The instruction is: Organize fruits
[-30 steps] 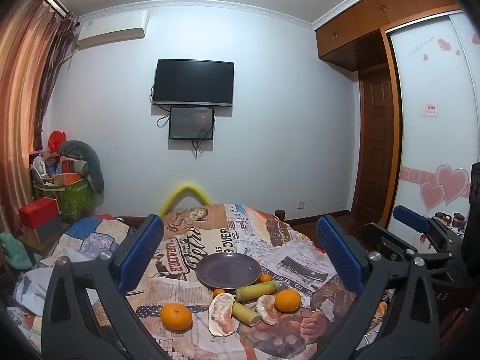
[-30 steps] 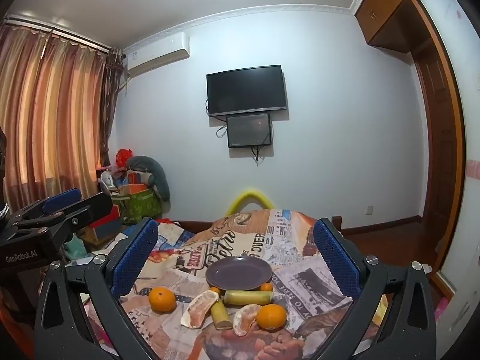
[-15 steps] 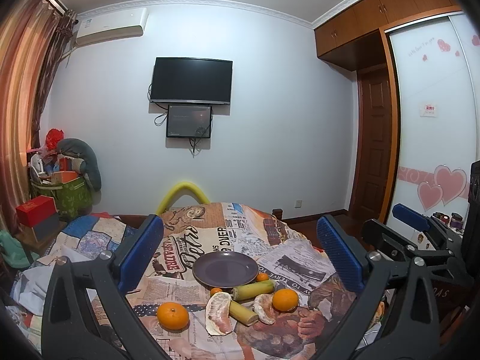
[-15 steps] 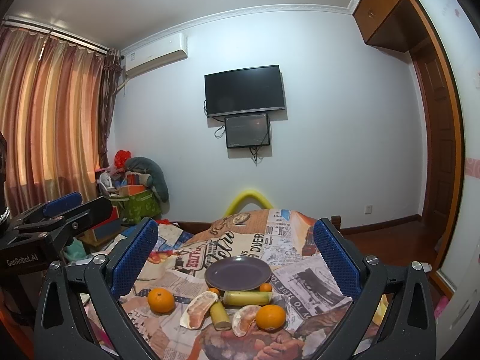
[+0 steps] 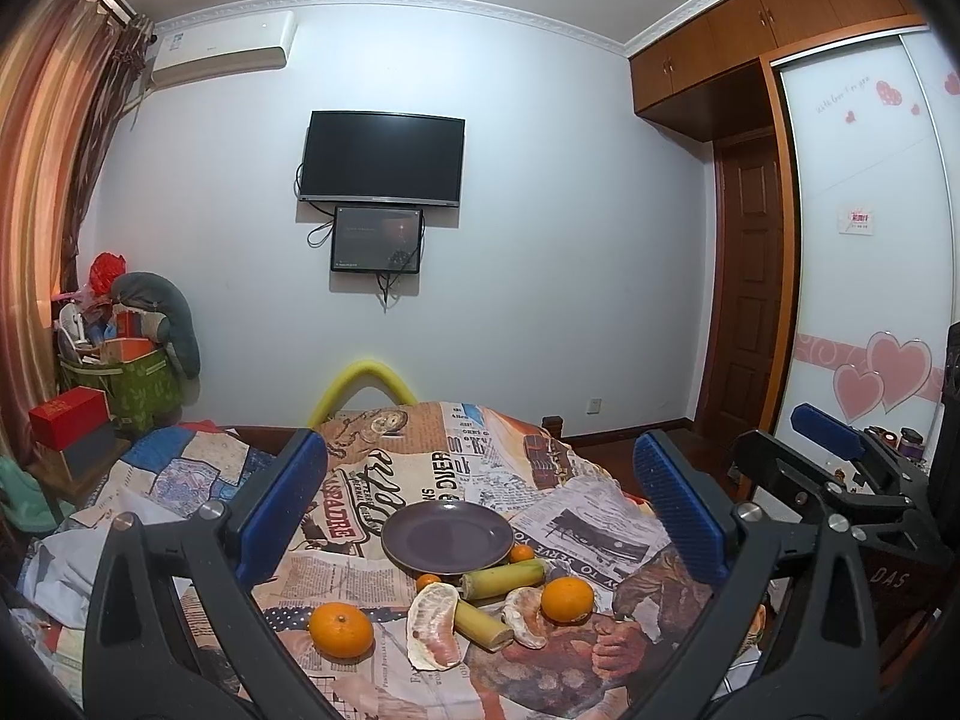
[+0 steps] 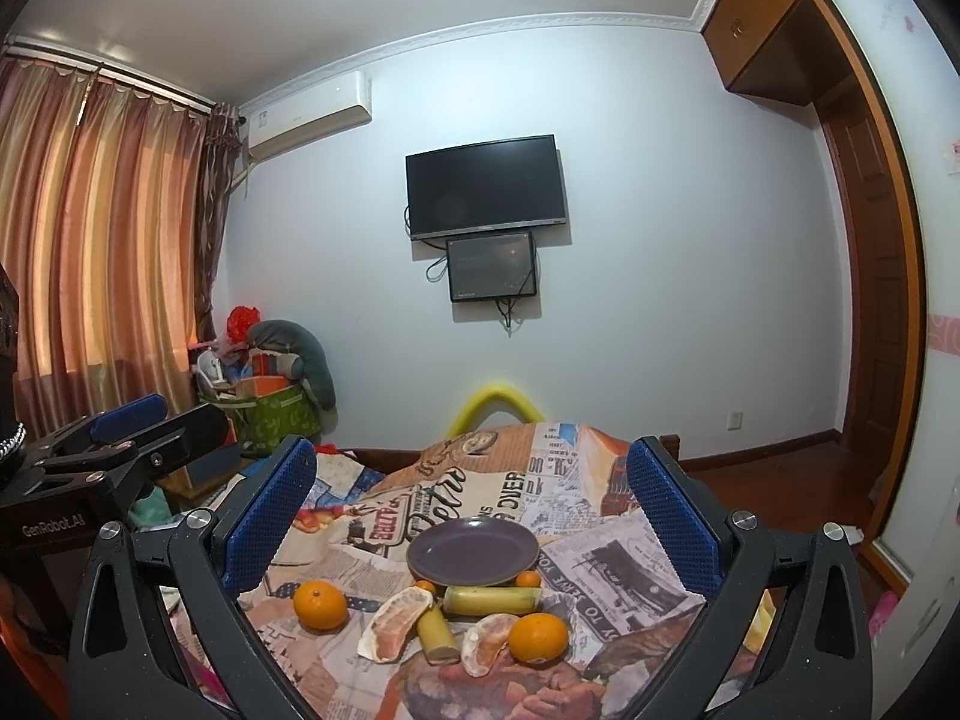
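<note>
on the table ahead of the left gripper (image 5: 480,504), jaws wide and empty, fruit lies before an empty plate (image 5: 447,537). from the right gripper (image 6: 471,501), equally open: oranges (image 6: 320,604) look firm, round; grip across the middle.

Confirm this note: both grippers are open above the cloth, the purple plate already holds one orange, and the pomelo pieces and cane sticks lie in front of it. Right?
Not quite. The plate holds nothing; the right wrist view shows it bare. The big oranges lie on the cloth. The rest stands: left gripper and right gripper open, pomelo pieces and cane sticks before the plate.
</note>
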`<state>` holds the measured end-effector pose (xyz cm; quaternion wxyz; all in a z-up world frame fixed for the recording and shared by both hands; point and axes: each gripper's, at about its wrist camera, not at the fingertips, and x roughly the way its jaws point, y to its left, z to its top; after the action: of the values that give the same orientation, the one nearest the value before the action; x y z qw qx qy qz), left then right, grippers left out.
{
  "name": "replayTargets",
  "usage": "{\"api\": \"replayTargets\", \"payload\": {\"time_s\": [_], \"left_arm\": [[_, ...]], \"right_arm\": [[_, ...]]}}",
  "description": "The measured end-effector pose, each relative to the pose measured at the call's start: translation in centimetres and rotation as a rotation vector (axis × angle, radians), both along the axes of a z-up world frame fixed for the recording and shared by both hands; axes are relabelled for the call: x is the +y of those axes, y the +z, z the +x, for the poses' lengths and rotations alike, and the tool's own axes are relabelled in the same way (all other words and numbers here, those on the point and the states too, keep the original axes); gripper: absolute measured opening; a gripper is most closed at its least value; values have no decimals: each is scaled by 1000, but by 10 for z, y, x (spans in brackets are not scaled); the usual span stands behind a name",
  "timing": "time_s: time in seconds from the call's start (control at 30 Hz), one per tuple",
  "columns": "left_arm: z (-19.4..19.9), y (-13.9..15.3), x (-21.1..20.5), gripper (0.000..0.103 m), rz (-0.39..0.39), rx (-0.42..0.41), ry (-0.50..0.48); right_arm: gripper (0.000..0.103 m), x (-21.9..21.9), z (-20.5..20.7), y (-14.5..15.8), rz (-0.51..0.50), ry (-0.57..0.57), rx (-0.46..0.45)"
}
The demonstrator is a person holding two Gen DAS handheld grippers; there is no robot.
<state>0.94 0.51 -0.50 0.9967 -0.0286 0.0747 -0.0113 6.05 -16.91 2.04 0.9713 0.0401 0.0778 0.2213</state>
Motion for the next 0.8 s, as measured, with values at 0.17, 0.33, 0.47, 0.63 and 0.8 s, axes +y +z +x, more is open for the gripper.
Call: {"api": "replayTargets", "payload": {"time_s": [0.17,0.33,0.47,0.63,0.8], "left_arm": [[0,0,0,103,0,1,-2],[0,0,0,103,0,3,-3],[0,0,-1,103,2,0,-5],[1,-1,-2,103,2,0,-6],[1,-1,-2,103,2,1,-5]], "right_arm": [[103,-1,0,0,4,0,1],[103,-1,0,0,4,0,0],[103,-1,0,0,4,0,0],[103,-1,0,-1,6,1,1],[103,-1,0,-1,4,-1,0]]}}
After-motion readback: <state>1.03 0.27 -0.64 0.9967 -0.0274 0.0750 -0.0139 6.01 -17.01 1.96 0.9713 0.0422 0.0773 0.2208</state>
